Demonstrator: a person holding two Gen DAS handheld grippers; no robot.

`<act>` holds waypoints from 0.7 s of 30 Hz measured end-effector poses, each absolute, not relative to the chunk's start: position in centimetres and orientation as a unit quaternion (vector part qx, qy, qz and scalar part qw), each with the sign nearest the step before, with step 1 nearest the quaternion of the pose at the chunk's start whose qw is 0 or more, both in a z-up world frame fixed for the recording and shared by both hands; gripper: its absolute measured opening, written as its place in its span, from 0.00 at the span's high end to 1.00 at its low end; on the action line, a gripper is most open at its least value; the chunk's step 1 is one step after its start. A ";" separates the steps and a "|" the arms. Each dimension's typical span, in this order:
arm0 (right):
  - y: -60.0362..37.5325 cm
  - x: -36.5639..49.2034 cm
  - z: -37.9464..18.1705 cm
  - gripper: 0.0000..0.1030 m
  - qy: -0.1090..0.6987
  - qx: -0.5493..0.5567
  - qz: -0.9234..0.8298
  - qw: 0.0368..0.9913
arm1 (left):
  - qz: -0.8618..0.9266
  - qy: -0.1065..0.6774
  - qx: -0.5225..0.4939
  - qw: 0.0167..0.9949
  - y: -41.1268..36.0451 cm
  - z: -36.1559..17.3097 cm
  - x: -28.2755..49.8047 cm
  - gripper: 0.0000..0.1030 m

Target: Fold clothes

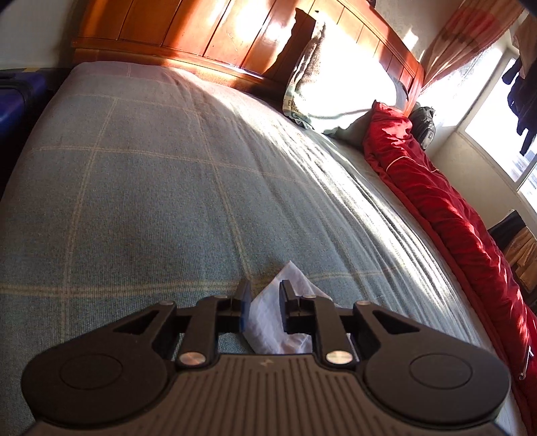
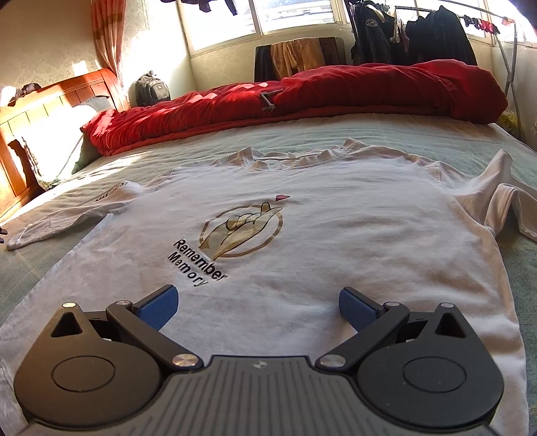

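- Your left gripper (image 1: pixel 265 302): jaws narrow but parted, a tip of white cloth (image 1: pixel 268 322) lying in the gap. Pads don't look pressed on it; cloth runs back under the gripper body.
- Your right gripper (image 2: pixel 258 307): jaws spread wide, nothing between them, hovering over the T-shirt's lower hem area.
- T-shirt (image 2: pixel 335 234): white, laid flat, print side up, on the bedspread (image 1: pixel 151 184); collar at 12 o'clock in the right view, hem toward the camera. Gold circle print w/ black lettering near centre.
- Left-view sleeve (image 2: pixel 67 214): stretched flat to 9 o'clock, cuff edge near the frame edge.
- Other sleeve (image 2: pixel 503 204): bunched and folded at 3 o'clock, not flat.
- Open room: in the left view, a wide bare stretch of blue-grey checked bedspread from 9 to 12 o'clock, up to the wooden headboard (image 1: pixel 218 30).
- Pillow (image 1: pixel 335 87): at 1 o'clock in the left view, propped against the headboard.
- Red duvet (image 2: pixel 302 97): heaped along the far bed edge at 12 o'clock in the right view, just beyond the collar; a strip of bedspread between them.
- Backpack (image 2: pixel 152 89): past the duvet at 11 o'clock.
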State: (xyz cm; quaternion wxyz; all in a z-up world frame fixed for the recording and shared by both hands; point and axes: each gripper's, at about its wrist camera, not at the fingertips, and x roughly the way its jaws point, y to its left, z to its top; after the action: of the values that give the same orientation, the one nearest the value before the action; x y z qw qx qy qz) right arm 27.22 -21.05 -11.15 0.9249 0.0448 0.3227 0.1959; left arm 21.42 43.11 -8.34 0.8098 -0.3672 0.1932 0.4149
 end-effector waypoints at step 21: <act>-21.9 26.6 -10.3 0.00 0.330 0.083 0.214 0.916 | 0.078 0.459 -0.075 0.882 17.1 -9.7 44.2 0.42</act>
State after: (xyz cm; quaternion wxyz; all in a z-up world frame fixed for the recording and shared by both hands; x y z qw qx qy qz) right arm 26.64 -21.87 -10.27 0.9158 0.0834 0.3296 0.2137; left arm 44.18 17.13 -9.68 0.8820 -0.0746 0.4587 0.0783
